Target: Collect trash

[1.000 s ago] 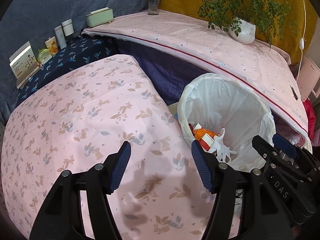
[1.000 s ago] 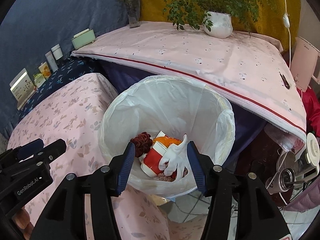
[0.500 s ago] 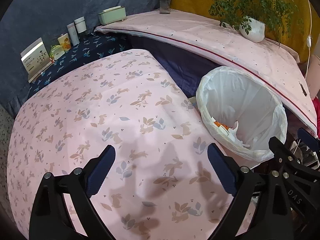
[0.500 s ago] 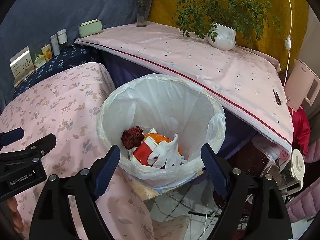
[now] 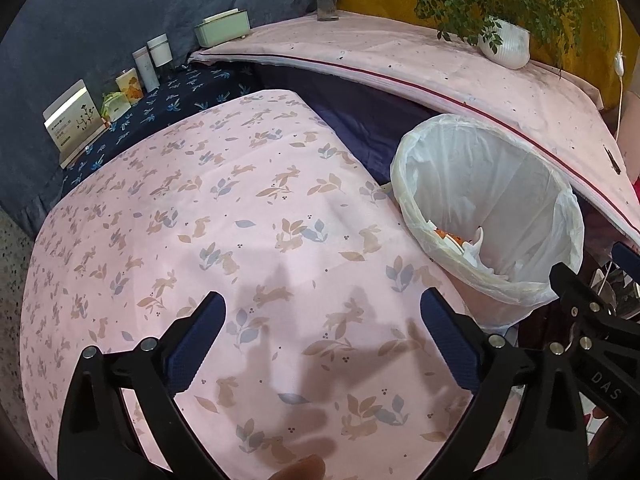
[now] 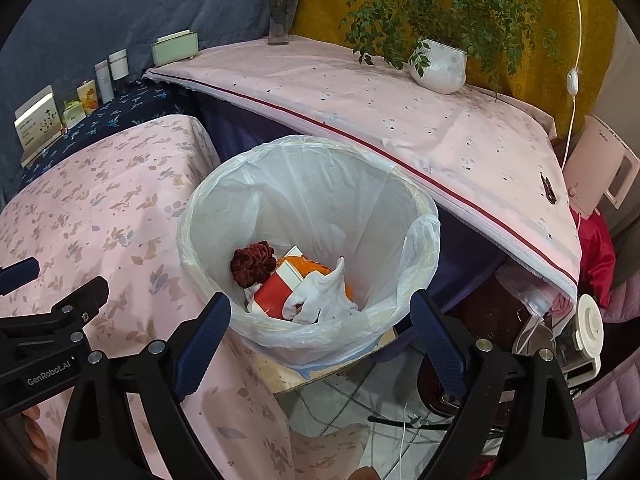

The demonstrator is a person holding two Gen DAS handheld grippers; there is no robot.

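A bin lined with a white bag [image 6: 320,196] stands beside the table with the pink rabbit-print cloth [image 5: 240,220]. In it lie a dark red ruffled piece [image 6: 253,263], a red and white carton [image 6: 276,292], something orange [image 6: 308,265] and a white glove [image 6: 320,298]. My right gripper [image 6: 320,302] hangs over the bin's near rim, jaws opening wide, nothing between them. My left gripper [image 5: 322,304] is over the bare cloth left of the bin [image 5: 480,184]. Its jaws are opening too and hold nothing.
Behind the bin runs a higher ledge under a pink sheet [image 6: 380,100] with a potted plant [image 6: 440,64], a vase [image 6: 280,20] and a green box [image 6: 176,48]. Small bottles and cards [image 5: 132,80] line the far left. A white appliance [image 6: 600,168], a fan [image 6: 584,336] and cables sit at the right.
Both grippers' jaws have spread much wider. The left view has swung from the bin's edge onto the table cloth. The bin's contents lie as before.
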